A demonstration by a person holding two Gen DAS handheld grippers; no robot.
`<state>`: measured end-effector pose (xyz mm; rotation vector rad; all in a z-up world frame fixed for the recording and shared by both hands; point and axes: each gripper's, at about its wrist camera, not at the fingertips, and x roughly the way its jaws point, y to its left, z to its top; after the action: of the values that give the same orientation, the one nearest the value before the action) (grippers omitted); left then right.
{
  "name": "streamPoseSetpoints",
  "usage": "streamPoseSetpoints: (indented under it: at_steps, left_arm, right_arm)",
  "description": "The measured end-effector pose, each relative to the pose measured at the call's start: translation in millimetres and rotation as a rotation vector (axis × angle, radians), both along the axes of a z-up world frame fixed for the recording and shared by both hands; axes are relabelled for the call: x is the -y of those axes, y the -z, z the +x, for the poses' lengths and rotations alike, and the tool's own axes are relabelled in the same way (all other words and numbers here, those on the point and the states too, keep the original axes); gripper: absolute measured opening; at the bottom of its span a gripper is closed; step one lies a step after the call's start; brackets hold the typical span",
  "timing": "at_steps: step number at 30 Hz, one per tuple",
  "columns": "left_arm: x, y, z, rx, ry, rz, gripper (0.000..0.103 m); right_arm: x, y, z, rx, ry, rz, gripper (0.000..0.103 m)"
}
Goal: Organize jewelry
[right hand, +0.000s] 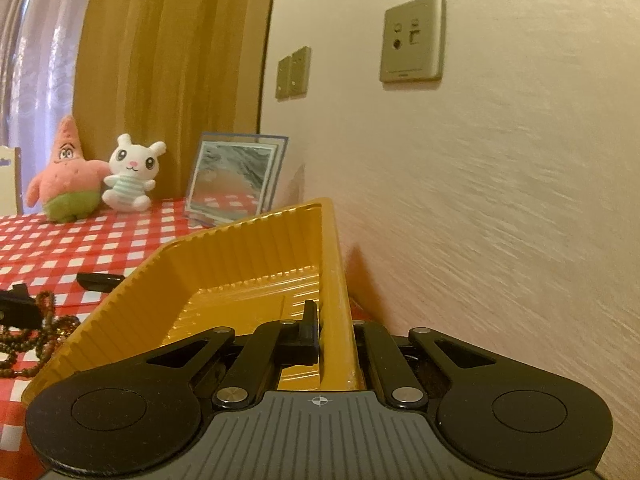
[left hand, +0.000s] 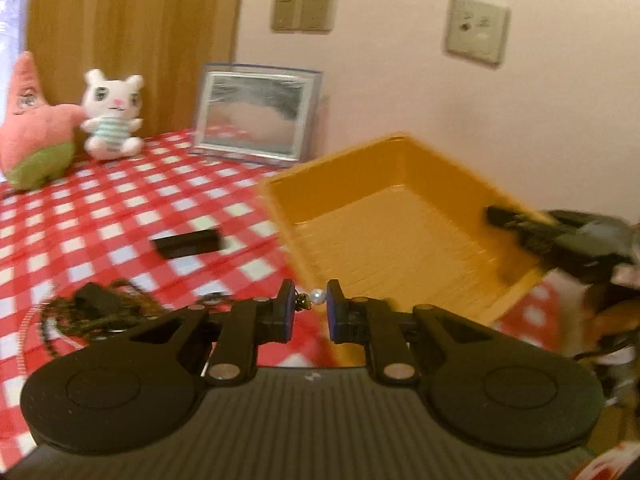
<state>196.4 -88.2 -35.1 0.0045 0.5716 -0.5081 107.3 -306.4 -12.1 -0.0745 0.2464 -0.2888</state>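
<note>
My left gripper [left hand: 311, 300] is shut on a small pearl piece [left hand: 317, 296], with a dark bit of metal beside the bead between the pads. It hovers above the near-left corner of a yellow ribbed tray [left hand: 400, 240]. The tray is tilted, and my right gripper [left hand: 520, 228] pinches its right wall. In the right wrist view the right gripper [right hand: 332, 320] is shut on the tray [right hand: 240, 264] wall, with one finger inside and the other hidden behind the wall. A brown bead necklace [left hand: 112, 316] [right hand: 36, 332] lies in a heap on the checked cloth to the left.
A red and white checked tablecloth [left hand: 120, 208] covers the table. A flat black piece [left hand: 188, 242] [right hand: 100, 280] lies left of the tray. A pink star plush [left hand: 32, 128], a white bunny plush [left hand: 112, 116] and a picture frame [left hand: 256, 112] stand at the back. The wall runs close along the right.
</note>
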Motion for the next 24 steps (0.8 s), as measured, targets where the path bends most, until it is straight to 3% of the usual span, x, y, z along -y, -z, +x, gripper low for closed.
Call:
streamPoseSetpoints:
  at_steps: [11,14,16,24]
  left_arm:
    - [43,9,-14,-0.068,0.137,-0.058,0.014]
    - [47,13,-14,-0.089,0.142,-0.066,0.016]
    - [46,13,-14,-0.102,0.134,-0.067,0.024]
    - [13,2,-24,-0.068,0.073,-0.071,0.025]
  right_arm:
    - [-19,-4,-2,0.003,-0.035,-0.052,0.003]
    - [-21,-4,-3,0.002,-0.034,-0.058,0.003]
    - [-21,-4,-3,0.001,-0.033,-0.06,0.003]
    - [-17,-5,-2,-0.002,-0.013,-0.073,0.003]
